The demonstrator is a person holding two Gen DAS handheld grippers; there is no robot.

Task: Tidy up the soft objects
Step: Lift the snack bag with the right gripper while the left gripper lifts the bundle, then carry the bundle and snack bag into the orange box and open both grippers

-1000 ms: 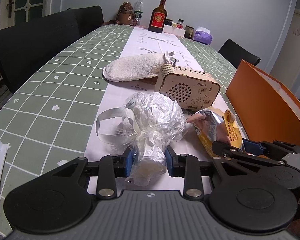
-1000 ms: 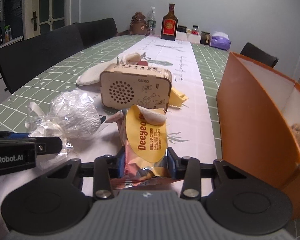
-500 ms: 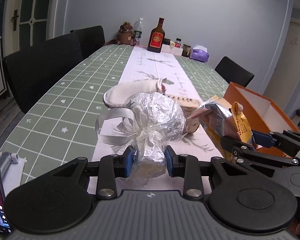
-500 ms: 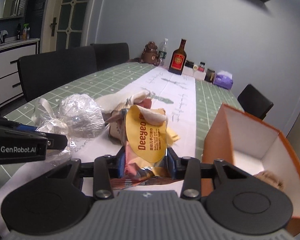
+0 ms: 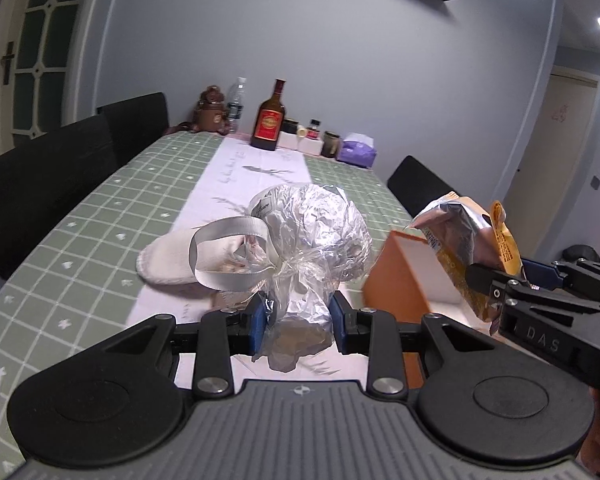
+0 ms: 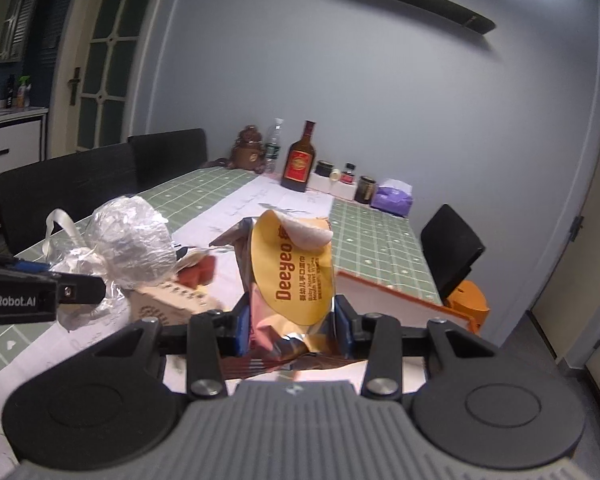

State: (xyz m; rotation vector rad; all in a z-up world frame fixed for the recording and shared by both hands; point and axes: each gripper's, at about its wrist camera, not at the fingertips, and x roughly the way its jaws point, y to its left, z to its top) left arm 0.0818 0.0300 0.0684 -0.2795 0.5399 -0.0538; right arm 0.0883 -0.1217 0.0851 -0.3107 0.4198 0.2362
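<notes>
My left gripper (image 5: 298,316) is shut on the neck of a crinkled clear plastic bag (image 5: 312,232) tied with a grey ribbon (image 5: 223,254), held above the table. It also shows in the right wrist view (image 6: 127,236). My right gripper (image 6: 291,330) is shut on a yellow Deeyeo wet-wipes pack (image 6: 295,272), also lifted; the pack shows at the right of the left wrist view (image 5: 464,240). An orange box (image 5: 404,280) with a white inside stands below and right of both grippers (image 6: 400,292). A white slipper (image 5: 163,260) lies on the table runner.
A wooden radio-shaped box (image 6: 171,300) sits below the bag. A brown bottle (image 5: 267,120), jars, a purple tissue pack (image 5: 358,150) and a brown figure stand at the table's far end. Black chairs (image 5: 39,184) line both sides.
Both grippers have risen well above the table, each carrying its object. The table, slipper and radio box now sit lower in view, and the orange box lies beneath the held items.
</notes>
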